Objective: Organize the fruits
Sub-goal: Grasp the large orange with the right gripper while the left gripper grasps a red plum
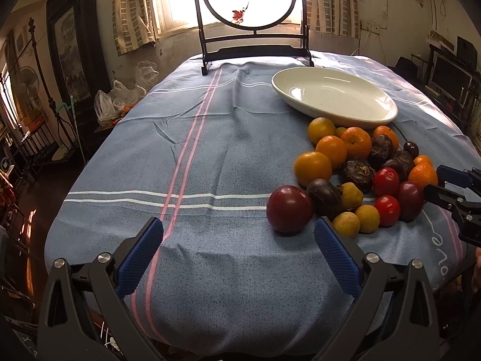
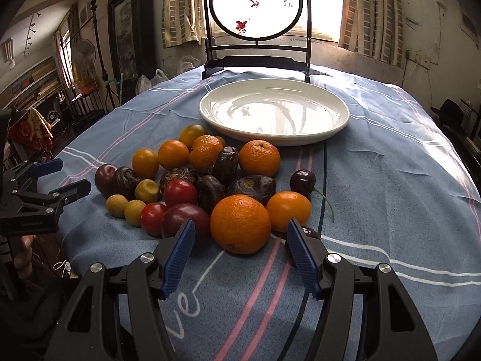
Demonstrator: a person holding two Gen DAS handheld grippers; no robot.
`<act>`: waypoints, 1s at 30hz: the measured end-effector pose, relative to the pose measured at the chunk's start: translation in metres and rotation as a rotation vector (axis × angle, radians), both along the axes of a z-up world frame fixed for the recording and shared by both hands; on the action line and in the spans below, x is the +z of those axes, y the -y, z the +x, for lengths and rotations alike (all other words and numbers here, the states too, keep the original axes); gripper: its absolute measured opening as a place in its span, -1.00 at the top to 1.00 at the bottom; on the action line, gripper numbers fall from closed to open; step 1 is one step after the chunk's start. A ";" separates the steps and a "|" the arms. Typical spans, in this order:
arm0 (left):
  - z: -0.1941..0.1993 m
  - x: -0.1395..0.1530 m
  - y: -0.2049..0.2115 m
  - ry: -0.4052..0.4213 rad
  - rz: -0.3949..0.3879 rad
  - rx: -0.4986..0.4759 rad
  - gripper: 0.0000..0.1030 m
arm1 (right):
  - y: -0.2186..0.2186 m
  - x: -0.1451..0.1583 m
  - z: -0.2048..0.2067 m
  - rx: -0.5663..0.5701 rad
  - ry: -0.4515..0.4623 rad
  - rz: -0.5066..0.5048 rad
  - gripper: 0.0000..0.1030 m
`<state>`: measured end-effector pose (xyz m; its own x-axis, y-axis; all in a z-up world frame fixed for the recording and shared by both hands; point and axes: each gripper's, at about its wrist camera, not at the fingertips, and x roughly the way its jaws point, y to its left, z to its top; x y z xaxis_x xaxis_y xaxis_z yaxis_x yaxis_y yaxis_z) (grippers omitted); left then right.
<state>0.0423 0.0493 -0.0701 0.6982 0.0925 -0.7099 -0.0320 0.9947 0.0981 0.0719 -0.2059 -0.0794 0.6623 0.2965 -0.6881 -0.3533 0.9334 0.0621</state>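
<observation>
Blue striped tablecloth (image 2: 390, 180) fills both views. Right gripper (image 2: 240, 240) stands wide and empty, the large orange (image 2: 240, 224) just ahead; left gripper (image 1: 239, 240) is wide too, near the dark plum (image 1: 289, 209). Firm, round, likely to roll: grip across its middle. Tomatoes (image 2: 180, 193) crowd alongside; the empty white plate (image 2: 336, 129) waits beyond the pile.

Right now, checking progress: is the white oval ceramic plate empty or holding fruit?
Empty. The white oval ceramic plate shows only bare glaze; all fruit lies on the cloth.

left wrist: low, left of fruit pile (image 1: 360, 174) | right wrist: close behind it | shared: plate (image 2: 270, 138)
</observation>
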 end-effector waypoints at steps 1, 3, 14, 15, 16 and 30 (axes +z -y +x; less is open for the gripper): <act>0.002 -0.002 0.000 -0.005 -0.004 0.000 -0.91 | 0.002 -0.001 0.002 -0.003 -0.010 0.021 -0.24; 0.004 -0.005 0.000 -0.013 -0.005 -0.004 -0.91 | 0.005 -0.003 0.003 0.002 -0.018 0.055 -0.19; 0.011 -0.014 0.010 -0.032 0.021 -0.017 -0.91 | 0.006 -0.004 -0.004 0.044 -0.028 0.064 -0.11; 0.012 -0.014 0.010 -0.034 0.020 -0.015 -0.91 | 0.008 -0.004 -0.002 0.043 -0.036 0.077 -0.11; 0.011 -0.014 0.010 -0.034 0.016 -0.015 -0.91 | 0.010 -0.003 0.001 0.037 -0.047 0.096 -0.11; 0.011 -0.013 0.017 -0.028 0.023 -0.030 -0.91 | 0.008 -0.008 0.014 0.000 -0.087 0.103 0.10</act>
